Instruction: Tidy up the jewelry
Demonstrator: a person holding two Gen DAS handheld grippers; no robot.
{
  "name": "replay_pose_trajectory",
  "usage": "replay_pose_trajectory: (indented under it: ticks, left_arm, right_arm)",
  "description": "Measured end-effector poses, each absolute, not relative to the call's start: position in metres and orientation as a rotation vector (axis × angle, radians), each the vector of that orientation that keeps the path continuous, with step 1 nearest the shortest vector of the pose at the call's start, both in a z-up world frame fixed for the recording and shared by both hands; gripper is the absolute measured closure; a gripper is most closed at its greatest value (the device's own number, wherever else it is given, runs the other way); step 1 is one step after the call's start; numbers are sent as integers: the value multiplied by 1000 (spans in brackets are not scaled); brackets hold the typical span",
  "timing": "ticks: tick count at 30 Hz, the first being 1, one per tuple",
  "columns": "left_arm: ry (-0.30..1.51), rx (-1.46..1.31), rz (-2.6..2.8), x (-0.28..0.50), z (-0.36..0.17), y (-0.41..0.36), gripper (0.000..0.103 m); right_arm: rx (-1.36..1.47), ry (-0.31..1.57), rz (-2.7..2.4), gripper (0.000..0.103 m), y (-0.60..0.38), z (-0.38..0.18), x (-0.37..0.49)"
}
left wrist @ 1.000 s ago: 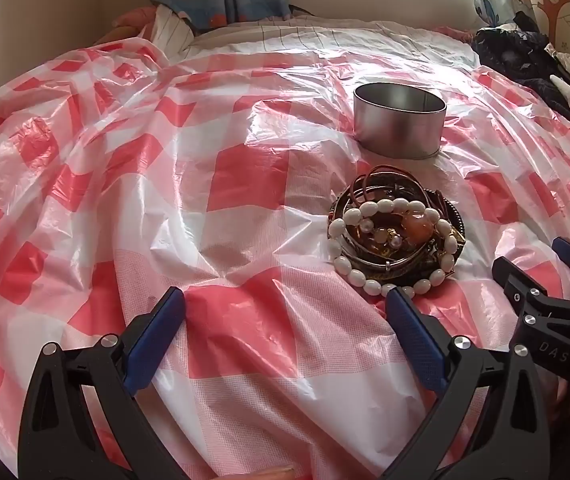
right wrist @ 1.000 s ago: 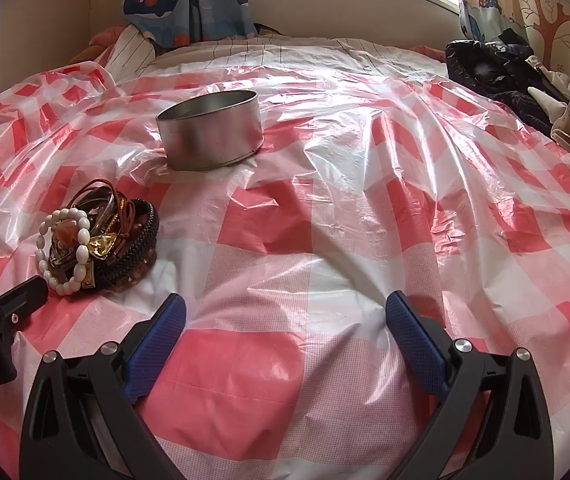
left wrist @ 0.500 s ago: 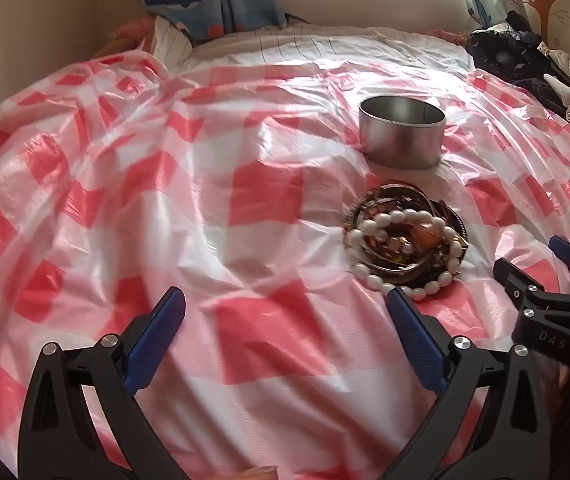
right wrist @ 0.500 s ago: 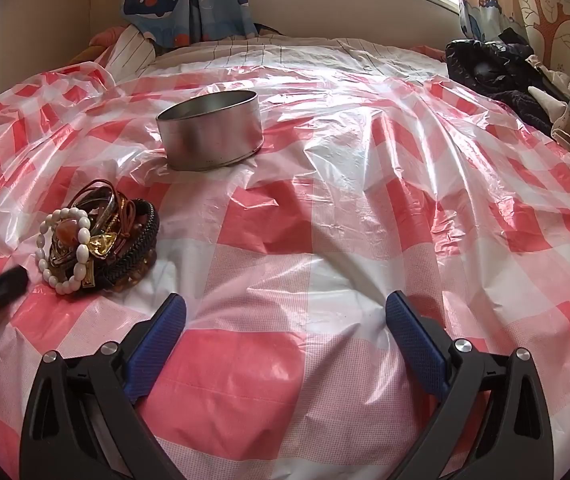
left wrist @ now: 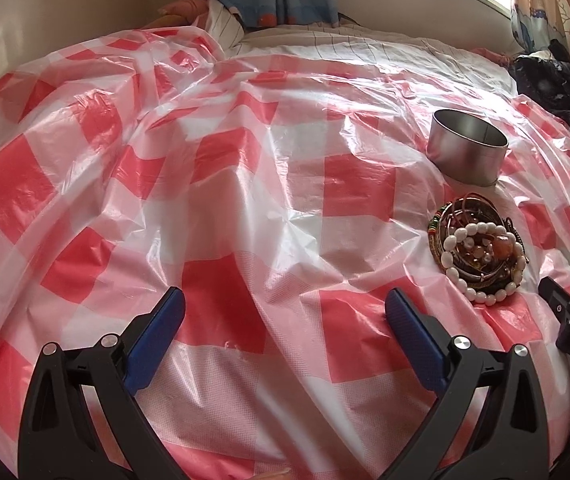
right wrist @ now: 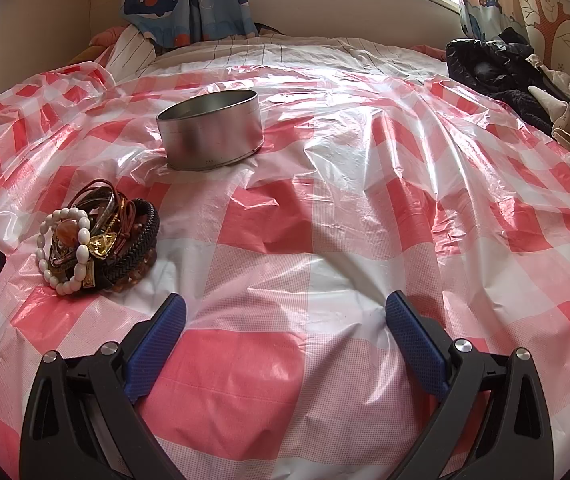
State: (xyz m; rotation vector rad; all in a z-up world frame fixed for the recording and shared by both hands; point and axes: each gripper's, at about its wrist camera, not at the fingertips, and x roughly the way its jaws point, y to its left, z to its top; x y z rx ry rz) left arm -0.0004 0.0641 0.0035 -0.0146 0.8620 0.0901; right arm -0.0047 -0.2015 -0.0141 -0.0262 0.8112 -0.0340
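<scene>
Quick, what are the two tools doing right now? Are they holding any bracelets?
Left tool: open, holding nothing.
Right tool: open, holding nothing.
The bracelets lie piled on the checked sheet.

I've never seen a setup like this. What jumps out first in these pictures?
The red-and-white checked plastic sheet spread over the bed fills nearly everything. On it lies a tangled heap of bracelets, with white beads on top, and just beyond it stands an open round metal tin. Low in each view a black tool with blue pads gapes open, left and right, both holding nothing.
</scene>
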Motion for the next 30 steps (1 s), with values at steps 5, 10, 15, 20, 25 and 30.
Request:
replay_pose_trajectory:
  ticks: [5,10,15,20,25,30]
  left_arm:
    - [927,-54,86,4,-7,68,6]
    - [919,-36,92,2,-11,65,6]
    - [914,-22,100,0,-11,62,6]
    - [911,-24,105,-2,-10,62,6]
    - [899,-11,106,-5,-8,60,6]
    - [895,-8,106,-5,-7,60,6]
  right_arm:
    - [-26,811,-34,7,-201,-14,-5]
    - [-22,818,-31,7,-202,-15,-6]
    - [-29,834,-31,7,-201,-15,-3]
    - [-53,832,-40,7,-196,-17,-5]
    - [-59,812,-43,7,-196,-16,-10]
    - [-61,804,-43,7,-196,-16,-11]
